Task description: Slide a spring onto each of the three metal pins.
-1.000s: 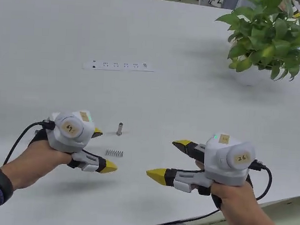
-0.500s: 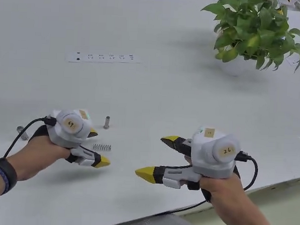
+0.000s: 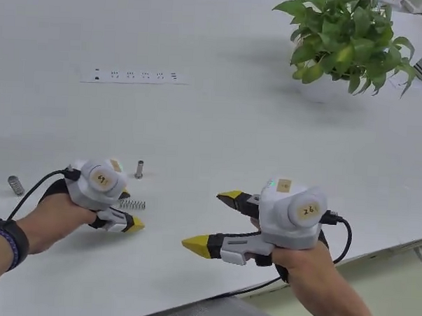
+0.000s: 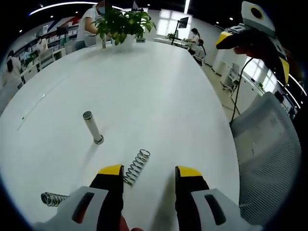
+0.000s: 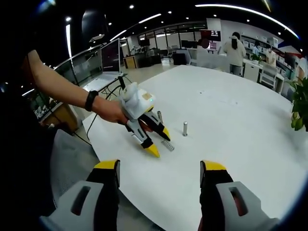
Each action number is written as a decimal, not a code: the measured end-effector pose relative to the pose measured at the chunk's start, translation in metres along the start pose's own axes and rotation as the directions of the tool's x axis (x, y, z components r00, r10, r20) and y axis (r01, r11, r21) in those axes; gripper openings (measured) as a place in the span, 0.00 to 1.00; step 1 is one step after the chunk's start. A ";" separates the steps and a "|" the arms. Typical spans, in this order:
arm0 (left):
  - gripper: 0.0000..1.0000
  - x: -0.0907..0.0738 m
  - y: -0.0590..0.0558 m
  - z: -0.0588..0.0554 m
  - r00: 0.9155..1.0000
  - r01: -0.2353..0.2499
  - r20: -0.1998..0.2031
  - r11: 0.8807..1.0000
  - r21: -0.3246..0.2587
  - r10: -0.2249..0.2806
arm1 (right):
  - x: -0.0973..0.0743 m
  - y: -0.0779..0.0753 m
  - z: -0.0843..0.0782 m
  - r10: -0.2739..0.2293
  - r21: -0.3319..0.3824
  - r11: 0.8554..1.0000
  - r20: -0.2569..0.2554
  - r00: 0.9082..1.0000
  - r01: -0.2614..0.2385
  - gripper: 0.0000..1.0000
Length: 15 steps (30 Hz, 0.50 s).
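On the white table [image 3: 233,131], the potted plant [image 3: 349,38] stands at the far right. It and everything else sit further left in the head view than a second ago, which is the camera's shift and not theirs.

The right tool [image 3: 210,219] hovers near the table's near edge. Its yellow-tipped jaws are spread wide with nothing between them. Measured against the pin, it keeps about the same place as before.

The left tool [image 3: 129,210] is low over the table, well apart from the right one. Its jaws are moderately apart and empty, and it too stands much as it did a second ago.

A power strip [image 3: 130,76] lies flat far back on the left.

One metal pin [image 3: 139,169] stands upright and bare just beyond the left tool, where it stood before.

The spring [image 3: 132,205] lies flat on the table between the pin and the left tool's lower jaw, apart from the pin and unmoved. In the left gripper view its near end is just beside the tip of the left-hand jaw.

A second spring [image 3: 15,185] lies near the left edge of the head view, beyond the left tool's cable. A second ago it was outside that view. In the left gripper view it lies flat beside the tool's body.
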State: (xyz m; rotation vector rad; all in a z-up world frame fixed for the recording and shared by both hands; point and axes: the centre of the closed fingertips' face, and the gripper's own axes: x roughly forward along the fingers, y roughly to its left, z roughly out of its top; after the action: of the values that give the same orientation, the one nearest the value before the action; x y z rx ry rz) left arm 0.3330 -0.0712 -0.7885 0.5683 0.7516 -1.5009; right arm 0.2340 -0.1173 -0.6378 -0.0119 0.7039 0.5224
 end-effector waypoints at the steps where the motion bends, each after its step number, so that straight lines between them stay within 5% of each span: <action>1: 0.34 0.001 0.000 -0.001 1.000 0.001 -0.003 1.000 0.002 0.000 | 0.000 0.000 0.000 -0.002 0.002 1.000 0.002 1.000 0.002 0.66; 6: 0.08 0.000 0.009 -0.005 0.998 -0.063 -0.021 0.989 0.136 0.066 | -0.001 0.000 -0.003 -0.004 0.005 1.000 -0.001 1.000 0.004 0.64; 15: 0.03 -0.002 0.005 -0.005 0.997 -0.072 -0.008 0.993 0.092 0.073 | -0.007 -0.004 -0.002 -0.023 0.030 0.999 0.030 0.999 0.022 0.63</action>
State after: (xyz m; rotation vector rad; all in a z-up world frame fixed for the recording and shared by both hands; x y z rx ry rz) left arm 0.3376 -0.0661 -0.7910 0.6661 0.6666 -1.4717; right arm 0.2296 -0.1240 -0.6359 0.0161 0.6807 0.4898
